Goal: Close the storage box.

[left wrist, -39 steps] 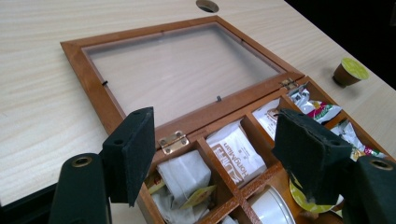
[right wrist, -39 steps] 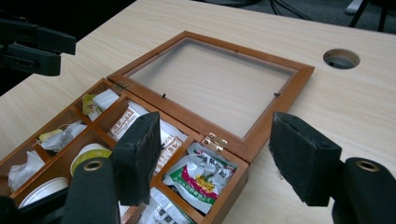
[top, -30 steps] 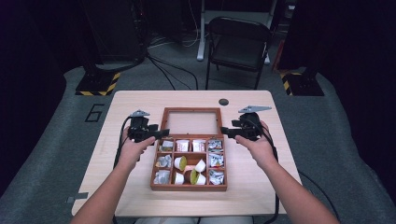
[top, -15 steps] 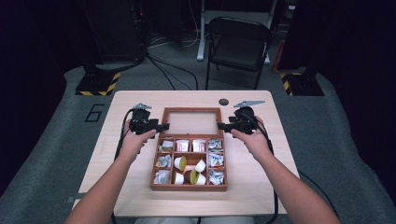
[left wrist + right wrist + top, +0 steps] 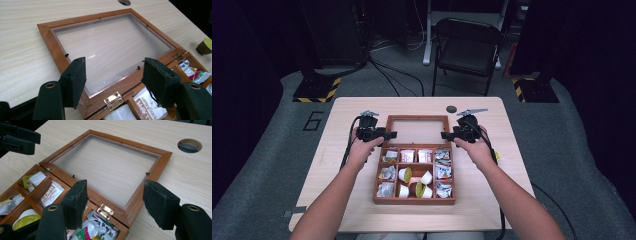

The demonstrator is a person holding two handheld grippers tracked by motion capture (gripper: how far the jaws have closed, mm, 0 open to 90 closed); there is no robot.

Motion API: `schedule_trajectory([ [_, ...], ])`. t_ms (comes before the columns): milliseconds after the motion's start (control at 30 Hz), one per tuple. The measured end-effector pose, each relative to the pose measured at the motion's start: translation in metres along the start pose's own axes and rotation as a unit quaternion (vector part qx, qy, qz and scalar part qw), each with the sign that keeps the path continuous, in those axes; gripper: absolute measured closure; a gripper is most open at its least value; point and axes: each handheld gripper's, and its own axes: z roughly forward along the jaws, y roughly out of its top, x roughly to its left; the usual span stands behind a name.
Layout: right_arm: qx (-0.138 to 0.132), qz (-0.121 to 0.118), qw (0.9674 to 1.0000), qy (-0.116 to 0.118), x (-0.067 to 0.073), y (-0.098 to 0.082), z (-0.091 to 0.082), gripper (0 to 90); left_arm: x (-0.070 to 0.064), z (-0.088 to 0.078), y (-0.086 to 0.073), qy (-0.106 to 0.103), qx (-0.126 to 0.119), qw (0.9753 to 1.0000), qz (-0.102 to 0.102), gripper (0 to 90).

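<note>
A wooden compartment box (image 5: 414, 201) lies on the table with its glass-paned lid (image 5: 418, 131) folded flat behind it. My left gripper (image 5: 390, 134) points inward at the lid's left side and my right gripper (image 5: 445, 135) at its right side. In the left gripper view, the left gripper (image 5: 115, 82) is open over the lid's (image 5: 110, 45) frame near a brass hinge (image 5: 113, 100). Its jaws have just been closing a little and the pads touch nothing. In the right gripper view, the right gripper (image 5: 115, 202) stands open above the other hinge (image 5: 105, 210) and the lid's corner (image 5: 140, 202).
The box holds sachets (image 5: 442, 172) and small cups (image 5: 405, 174). A brown capsule with a green top (image 5: 204, 47) stands on the table right of the box. A round hole (image 5: 452, 109) pierces the table behind the lid. A folding chair (image 5: 467, 45) stands beyond the table.
Both hands have moved inward, bringing the grippers from beside the box to the lid's left and right sides. The box and lid have not moved.
</note>
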Motion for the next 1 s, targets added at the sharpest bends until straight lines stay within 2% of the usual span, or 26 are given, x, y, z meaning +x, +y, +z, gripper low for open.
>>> schedule_trajectory([
  [300,0.018,0.010,0.9998,-0.003,-0.004,-0.007,0.022,35.5,0.008,0.015,-0.004,0.005,0.020,0.9998,-0.007,35.4],
  [333,0.023,0.021,0.9995,-0.002,-0.003,-0.008,0.025,35.5,0.008,0.017,-0.004,0.005,0.019,0.9997,-0.013,35.5],
  [500,0.028,0.027,0.9992,-0.003,-0.005,-0.010,0.034,35.4,0.010,0.022,-0.006,0.009,0.024,0.9995,-0.017,35.5],
  [567,0.032,0.023,0.9992,-0.005,-0.006,-0.011,0.037,35.4,0.010,0.023,-0.006,0.010,0.021,0.9995,-0.019,35.5],
  [800,0.044,0.033,0.9985,-0.009,-0.008,-0.014,0.046,35.1,0.015,0.024,-0.007,0.018,0.029,0.9993,-0.018,35.3],
  [967,0.046,0.030,0.9984,-0.010,-0.011,-0.015,0.049,34.7,0.019,0.022,-0.008,0.025,0.030,0.9989,-0.026,35.2],
  [1000,0.049,0.036,0.9981,-0.010,-0.011,-0.015,0.050,34.5,0.019,0.022,-0.008,0.026,0.028,0.9988,-0.030,35.2],
])
